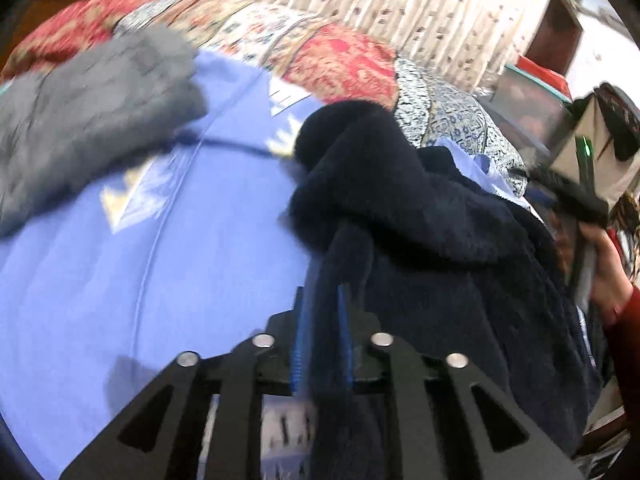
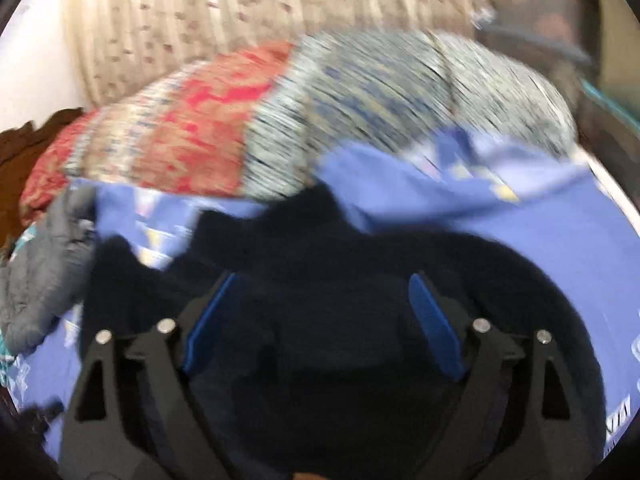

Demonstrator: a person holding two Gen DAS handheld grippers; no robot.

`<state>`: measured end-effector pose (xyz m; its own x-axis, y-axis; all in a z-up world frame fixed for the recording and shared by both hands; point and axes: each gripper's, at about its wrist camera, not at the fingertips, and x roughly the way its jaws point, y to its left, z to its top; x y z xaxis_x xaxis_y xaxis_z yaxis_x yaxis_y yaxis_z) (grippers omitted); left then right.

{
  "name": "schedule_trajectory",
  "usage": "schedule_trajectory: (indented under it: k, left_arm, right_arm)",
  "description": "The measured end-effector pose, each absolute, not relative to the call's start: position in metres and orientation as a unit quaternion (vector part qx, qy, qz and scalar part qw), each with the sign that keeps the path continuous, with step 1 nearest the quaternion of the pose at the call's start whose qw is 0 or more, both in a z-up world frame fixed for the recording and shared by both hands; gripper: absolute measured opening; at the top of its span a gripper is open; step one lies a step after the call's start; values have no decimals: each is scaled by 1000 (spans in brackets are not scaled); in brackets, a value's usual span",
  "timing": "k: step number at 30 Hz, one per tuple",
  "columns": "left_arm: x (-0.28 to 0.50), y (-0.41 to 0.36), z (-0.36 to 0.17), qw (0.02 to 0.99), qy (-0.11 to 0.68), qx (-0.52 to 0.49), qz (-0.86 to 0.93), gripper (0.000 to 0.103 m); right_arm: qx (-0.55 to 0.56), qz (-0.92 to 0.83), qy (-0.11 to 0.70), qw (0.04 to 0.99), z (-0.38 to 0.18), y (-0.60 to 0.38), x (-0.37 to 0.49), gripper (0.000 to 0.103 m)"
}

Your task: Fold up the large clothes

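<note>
A dark navy fleece garment (image 1: 420,216) hangs bunched over the blue bedsheet (image 1: 120,280). My left gripper (image 1: 322,300) is shut on a fold of this garment, the cloth pinched between its blue pads. In the right wrist view the same navy garment (image 2: 320,320) lies on the blue sheet (image 2: 560,240) under my right gripper (image 2: 320,284), whose blue pads stand wide apart over the cloth. The right gripper's body (image 1: 592,152) shows at the far right of the left wrist view, held by a hand. The right view is motion-blurred.
A grey garment (image 1: 88,120) lies at the left on the sheet; it also shows in the right wrist view (image 2: 44,280). Patterned red and blue-white pillows (image 1: 340,64) lie along the back, below a beige curtain (image 1: 400,0). A brown cloth (image 2: 24,148) sits far left.
</note>
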<state>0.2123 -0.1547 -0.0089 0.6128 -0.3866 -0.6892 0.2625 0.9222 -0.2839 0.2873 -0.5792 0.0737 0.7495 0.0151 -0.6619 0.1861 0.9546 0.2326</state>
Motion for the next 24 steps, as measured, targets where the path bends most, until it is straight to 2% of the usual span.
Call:
schedule_trajectory:
  k: [4, 5, 6, 7, 9, 12, 14, 15, 16, 17, 21, 22, 24]
  left_arm:
    - [251, -190, -17, 889, 416, -49, -187, 46]
    - [253, -197, -20, 888, 419, -42, -183, 46]
    - [258, -201, -24, 887, 424, -34, -178, 46]
    - [266, -211, -30, 883, 435, -28, -174, 46]
    - [273, -220, -40, 878, 449, -20, -162, 46]
    - [279, -228, -59, 871, 473, -9, -130, 46]
    - [280, -224, -71, 870, 479, -24, -116, 46]
    - [277, -223, -72, 875, 469, -31, -116, 46]
    - [275, -223, -73, 878, 464, -30, -116, 47]
    - [271, -223, -74, 882, 456, -25, -114, 47]
    - [260, -222, -75, 890, 442, -24, -114, 47]
    - [260, -223, -75, 890, 440, -29, -113, 47]
    - [257, -224, -74, 893, 435, -29, -110, 47]
  right_arm:
    - [173, -31, 403, 898, 36, -606, 290, 83]
    - [165, -29, 426, 889, 28, -607, 292, 71]
    - [144, -34, 462, 874, 17, -602, 301, 22]
    - [146, -29, 470, 870, 14, -609, 299, 12]
    - [163, -47, 405, 898, 37, -631, 282, 9]
    - [163, -134, 312, 926, 71, -671, 262, 10]
    - [143, -172, 345, 912, 59, -684, 268, 15]
    - [127, -180, 379, 899, 47, -687, 274, 41]
    - [104, -188, 427, 878, 29, -688, 279, 50]
    - [88, -186, 447, 870, 18, -687, 278, 52]
    - [122, -212, 348, 905, 49, -672, 242, 59]
    - [138, -198, 311, 919, 63, -660, 235, 59]
    - [138, -108, 300, 937, 84, -621, 248, 59]
